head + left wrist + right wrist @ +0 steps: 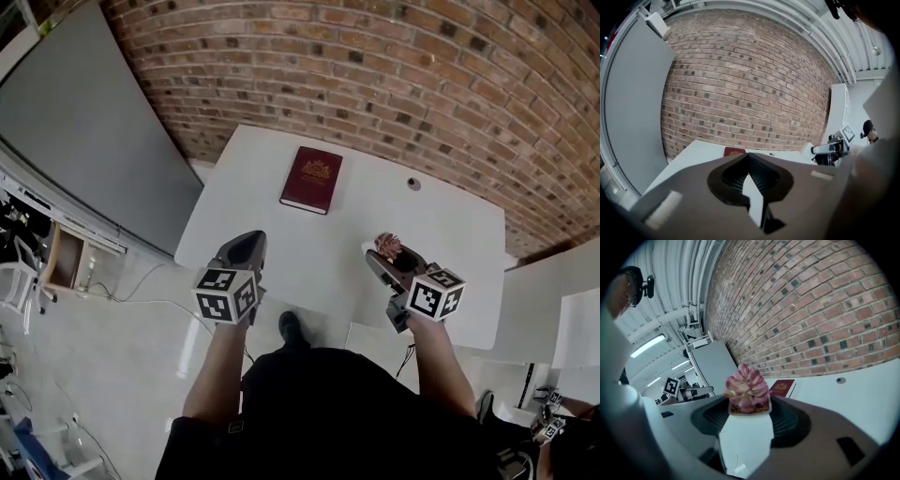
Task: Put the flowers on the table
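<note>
Right claw (pixel 749 409) grips the flower pot (pixel 745 439) above the bench (pixel 323 248); left claw (pixel 748 156) is closed, empty. Next: lower it upright.

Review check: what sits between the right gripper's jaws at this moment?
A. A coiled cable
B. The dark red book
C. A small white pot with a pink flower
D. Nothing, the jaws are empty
C: the right gripper view shows the right gripper shut on a white pot with a pink flower in it, while the book lies apart on the table.
</note>
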Tool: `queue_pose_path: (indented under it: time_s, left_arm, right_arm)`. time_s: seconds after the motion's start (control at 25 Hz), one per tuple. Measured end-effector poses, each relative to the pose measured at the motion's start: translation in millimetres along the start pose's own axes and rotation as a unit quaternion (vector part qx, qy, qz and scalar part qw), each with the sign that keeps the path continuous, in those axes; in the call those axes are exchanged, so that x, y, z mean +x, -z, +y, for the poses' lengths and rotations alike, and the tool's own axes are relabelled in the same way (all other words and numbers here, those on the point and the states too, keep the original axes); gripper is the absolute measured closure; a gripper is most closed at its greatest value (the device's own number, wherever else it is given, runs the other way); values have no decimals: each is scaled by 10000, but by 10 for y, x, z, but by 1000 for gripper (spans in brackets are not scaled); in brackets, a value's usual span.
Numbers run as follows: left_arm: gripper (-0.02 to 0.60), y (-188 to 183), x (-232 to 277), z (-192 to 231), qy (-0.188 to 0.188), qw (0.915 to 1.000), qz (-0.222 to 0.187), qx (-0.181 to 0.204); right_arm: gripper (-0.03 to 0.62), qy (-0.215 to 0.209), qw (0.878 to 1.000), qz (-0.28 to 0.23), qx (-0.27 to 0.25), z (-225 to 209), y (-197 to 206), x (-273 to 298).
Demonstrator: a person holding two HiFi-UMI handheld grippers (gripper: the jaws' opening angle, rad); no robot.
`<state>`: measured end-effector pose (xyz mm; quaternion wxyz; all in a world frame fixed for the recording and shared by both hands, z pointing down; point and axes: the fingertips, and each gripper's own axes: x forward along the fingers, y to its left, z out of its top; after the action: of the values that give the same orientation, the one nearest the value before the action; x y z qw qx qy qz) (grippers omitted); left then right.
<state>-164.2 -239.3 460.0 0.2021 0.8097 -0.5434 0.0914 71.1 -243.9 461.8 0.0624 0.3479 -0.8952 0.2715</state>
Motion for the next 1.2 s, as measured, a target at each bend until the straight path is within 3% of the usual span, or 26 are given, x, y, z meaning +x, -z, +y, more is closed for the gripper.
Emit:
queue_pose_path:
  time_s: [0.32,0.64,1.2]
  left_arm:
    - [569,-83,350,441,428,9991,9,-54]
    - [569,-83,695,505,772,9969,133,-39]
    - [569,-65,1509,488,745,9954,610,21]
  right_arm:
    - [330,283,9994,167,-135,82,-76,559]
    - [330,591,9974,371,-183,-129,-54,773]
    - [330,556,9940,832,-450,-1010,-232,1442]
